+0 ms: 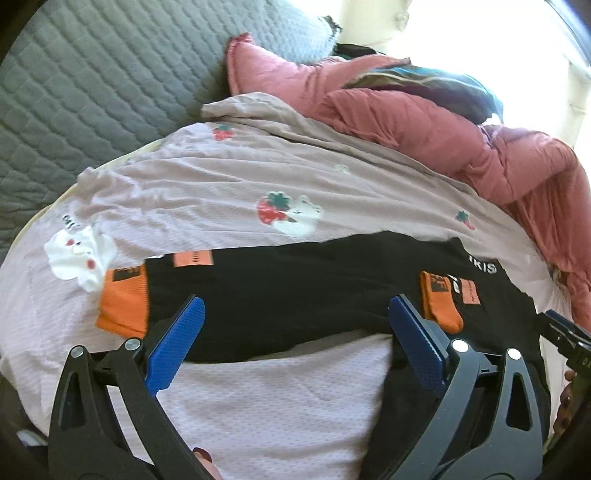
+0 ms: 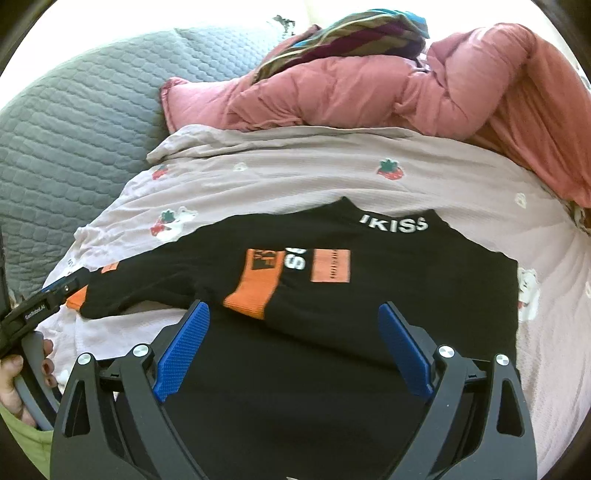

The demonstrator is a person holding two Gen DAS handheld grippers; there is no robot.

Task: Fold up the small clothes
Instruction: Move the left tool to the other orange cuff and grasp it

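Black knit top (image 2: 369,295) with orange cuffs lies spread on a pale pink strawberry-print sheet (image 1: 258,170); we see white "IKISS" lettering (image 2: 393,224) at its neck edge and an orange patch (image 2: 330,266) on the chest. 1 sleeve is folded across the front, its orange cuff (image 2: 255,295) lying beside the patch. The other sleeve reaches out sideways, its orange cuff (image 1: 123,302) resting on the sheet in the left wrist view.

Left gripper (image 1: 295,317): we see both blue pads (image 1: 177,343) spread wide, nothing between them, hovering over the lower edge of the top where the sheet shows below it. In the right wrist view the same tool's tip comes in at the left edge, close to the outstretched sleeve; we cannot tell whether it touches.

Right gripper (image 2: 293,321): fingers (image 2: 404,350) released and wide apart, positioned over the body of the top, grasping nothing. In the left wrist view its tip shows at the right edge, near the top's side.

Behind the sheet we note a pink puffy duvet (image 2: 369,92) bunched up, with a striped multicolour cloth (image 2: 343,33) on it. A grey quilted cover (image 1: 92,74) fills the left side of both views. A hand with dark nail polish (image 2: 22,373) grips the left tool's handle at the left edge of the right wrist view.
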